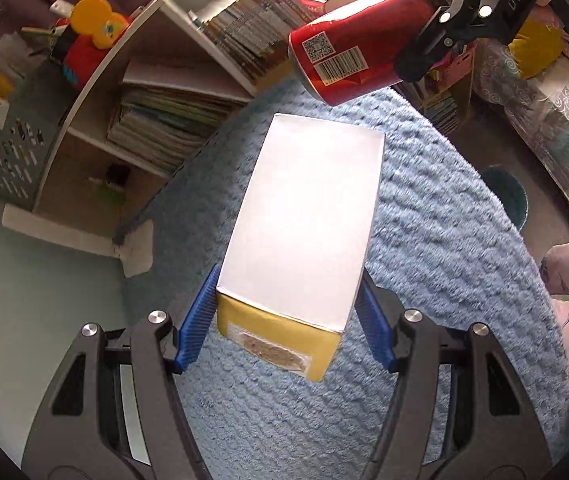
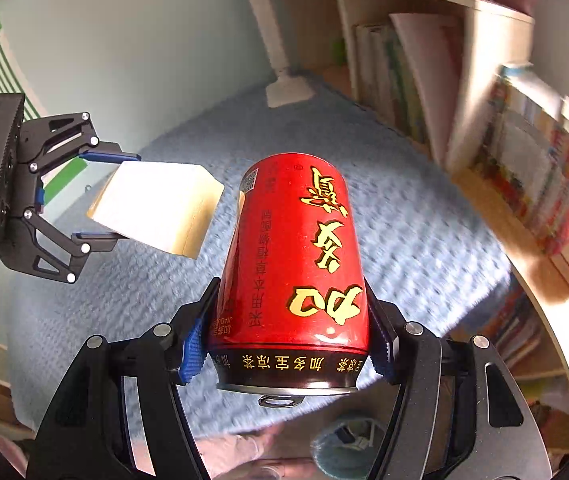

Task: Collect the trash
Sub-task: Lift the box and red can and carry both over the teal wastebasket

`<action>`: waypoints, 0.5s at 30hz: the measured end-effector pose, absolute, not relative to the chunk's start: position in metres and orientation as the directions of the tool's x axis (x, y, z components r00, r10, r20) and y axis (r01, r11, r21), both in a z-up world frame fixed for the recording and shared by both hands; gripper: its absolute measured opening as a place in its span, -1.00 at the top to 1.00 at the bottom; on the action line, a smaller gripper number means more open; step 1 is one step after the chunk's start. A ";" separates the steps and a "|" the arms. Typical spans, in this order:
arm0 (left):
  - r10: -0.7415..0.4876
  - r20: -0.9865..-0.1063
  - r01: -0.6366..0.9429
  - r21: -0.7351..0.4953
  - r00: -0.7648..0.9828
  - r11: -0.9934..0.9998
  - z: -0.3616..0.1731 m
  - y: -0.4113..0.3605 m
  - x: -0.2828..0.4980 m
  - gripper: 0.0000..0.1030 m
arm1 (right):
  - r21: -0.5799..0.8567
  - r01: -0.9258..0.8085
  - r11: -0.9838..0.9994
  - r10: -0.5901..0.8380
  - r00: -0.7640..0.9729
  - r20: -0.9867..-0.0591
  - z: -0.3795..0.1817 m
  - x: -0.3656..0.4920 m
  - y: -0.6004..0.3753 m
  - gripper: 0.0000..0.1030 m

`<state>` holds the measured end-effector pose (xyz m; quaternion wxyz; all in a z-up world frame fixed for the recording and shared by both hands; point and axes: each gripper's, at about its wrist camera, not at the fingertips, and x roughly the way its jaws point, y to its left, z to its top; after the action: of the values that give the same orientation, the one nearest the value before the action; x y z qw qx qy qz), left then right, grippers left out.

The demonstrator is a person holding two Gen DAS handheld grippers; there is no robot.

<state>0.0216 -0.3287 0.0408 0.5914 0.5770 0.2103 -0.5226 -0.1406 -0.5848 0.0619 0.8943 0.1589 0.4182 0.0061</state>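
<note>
A: Let us begin at the fingers. What do we have in the left gripper (image 1: 288, 312)?

B: We see its two blue pads (image 1: 198, 316) pressed on the two long sides of the white carton (image 1: 308, 216). The near end of the carton, which is yellow, sits between the pads, and the rest sticks forward past the tips. It is held in the air above the blue rug (image 1: 444, 208).

A: And the right gripper (image 2: 288, 344)?

B: It is clamped on the red can (image 2: 292, 264). The pads grip the can near its top rim, where the pull tab is, and the bottom of the can points away from us, also above the rug.

A: How do the two things lie to each other?

B: In the right wrist view we see the carton to the left of the can, near but not touching. Beyond the rug stands the bookshelf (image 1: 156, 92) full of books, and a small round teal bin (image 1: 508, 196) is at the edge of the rug.
</note>
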 end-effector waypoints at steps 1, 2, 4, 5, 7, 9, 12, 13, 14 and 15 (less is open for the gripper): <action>-0.380 -0.852 0.859 0.461 0.360 -0.221 0.042 -0.336 0.013 -0.21 | 0.289 0.136 0.948 0.133 0.653 -0.745 0.060 -0.150 -0.590 -0.26; -0.385 -0.853 0.858 0.460 0.353 -0.231 0.042 -0.343 0.003 -0.21 | 0.292 0.149 0.945 0.126 0.656 -0.744 0.060 -0.159 -0.593 -0.26; -0.397 -0.851 0.851 0.462 0.345 -0.249 0.042 -0.358 -0.016 -0.21 | 0.293 0.175 0.940 0.109 0.660 -0.743 0.060 -0.179 -0.597 -0.26; -0.401 -0.854 0.852 0.454 0.332 -0.260 0.042 -0.366 -0.027 -0.21 | 0.292 0.186 0.938 0.101 0.659 -0.745 0.059 -0.185 -0.598 -0.26; -0.412 -0.853 0.844 0.455 0.321 -0.284 0.041 -0.380 -0.048 -0.21 | 0.296 0.216 0.930 0.085 0.657 -0.749 0.054 -0.212 -0.604 -0.26; -0.419 -0.857 0.838 0.448 0.302 -0.312 0.038 -0.392 -0.069 -0.21 | 0.298 0.240 0.924 0.074 0.651 -0.755 0.048 -0.229 -0.605 -0.26; -0.426 -0.860 0.830 0.439 0.280 -0.343 0.031 -0.408 -0.100 -0.21 | 0.303 0.281 0.911 0.053 0.647 -0.761 0.036 -0.263 -0.613 -0.26; -0.426 -0.863 0.831 0.434 0.272 -0.347 0.028 -0.413 -0.109 -0.21 | 0.305 0.291 0.907 0.049 0.647 -0.761 0.034 -0.272 -0.614 -0.26; -0.429 -0.864 0.832 0.429 0.263 -0.353 0.026 -0.419 -0.120 -0.21 | 0.306 0.305 0.902 0.041 0.645 -0.763 0.031 -0.285 -0.615 -0.26; -0.431 -0.866 0.834 0.421 0.253 -0.357 0.023 -0.422 -0.128 -0.21 | 0.308 0.314 0.898 0.037 0.644 -0.764 0.027 -0.288 -0.616 -0.26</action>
<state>-0.1282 -0.4217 0.0234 0.5397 0.5790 0.1738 -0.5859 -0.2885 -0.6163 0.0272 0.8815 0.2117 0.4147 -0.0785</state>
